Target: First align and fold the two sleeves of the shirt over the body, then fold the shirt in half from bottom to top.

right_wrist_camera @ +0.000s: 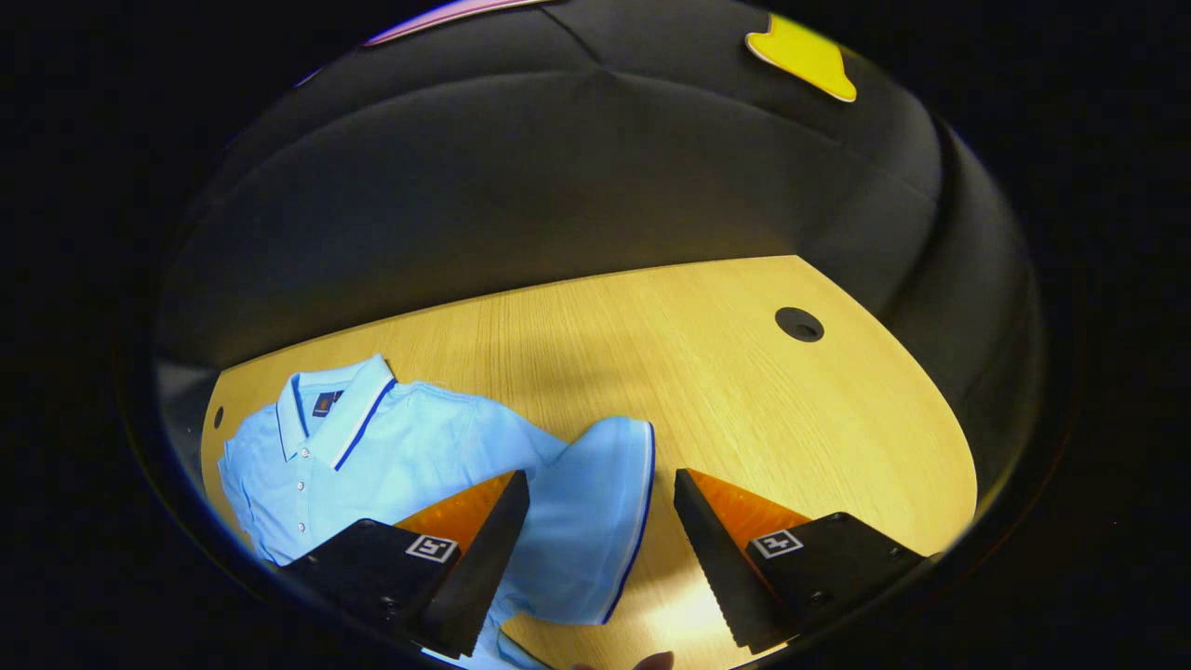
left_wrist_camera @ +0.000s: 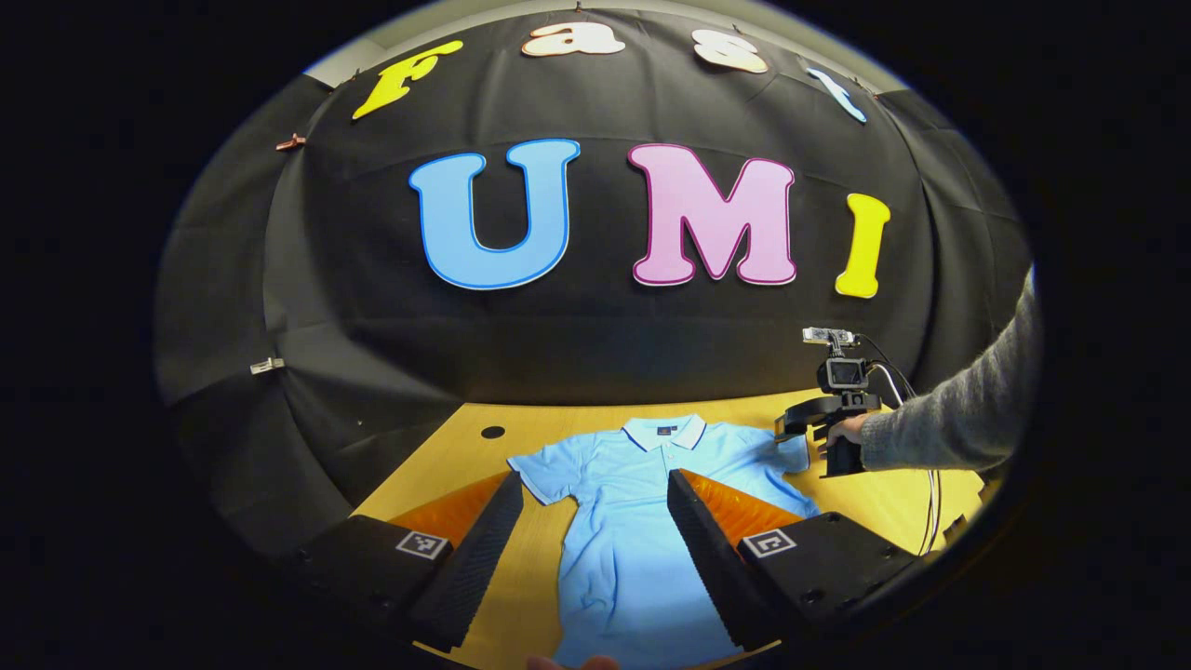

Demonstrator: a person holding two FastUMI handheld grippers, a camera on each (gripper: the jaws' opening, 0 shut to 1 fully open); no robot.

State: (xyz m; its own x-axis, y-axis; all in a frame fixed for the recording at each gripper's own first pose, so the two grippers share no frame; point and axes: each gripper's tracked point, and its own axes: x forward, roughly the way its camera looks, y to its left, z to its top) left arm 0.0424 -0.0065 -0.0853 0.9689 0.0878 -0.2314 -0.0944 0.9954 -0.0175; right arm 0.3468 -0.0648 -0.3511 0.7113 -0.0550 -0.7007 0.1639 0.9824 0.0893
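Booth: black cloth wall behind a wooden table; the cloth meets the table's far edge.
Left tongs: fingers spread wide, gripping nothing, poised over the shirt's lower body; the left finger is over bare wood beside the shirt's side edge, the right finger over the fabric.
Right tongs: fingers apart, released; the sleeve lies in the gap between them, neither finger seen pressing on it. In the left gripper view these tongs are at the shirt's far right sleeve, held by a hand with a grey knit sleeve, a cable trailing down to the table.
Shirt: light blue polo lying flat, front up, collar toward the wall, hem toward the near edge, both sleeves still spread out to the sides.
Sleeve: short, with a dark blue trim line along its cuff; it lies on the wood, cuff edge toward open table.
Collar: white-edged with a blue stripe, buttons down the placket below it.
Open room: bare wood right of the sleeve, out to the table's curved edge; a strip of bare wood between collar and wall.
Table: light wood grain, a round dark hole near the far right part.
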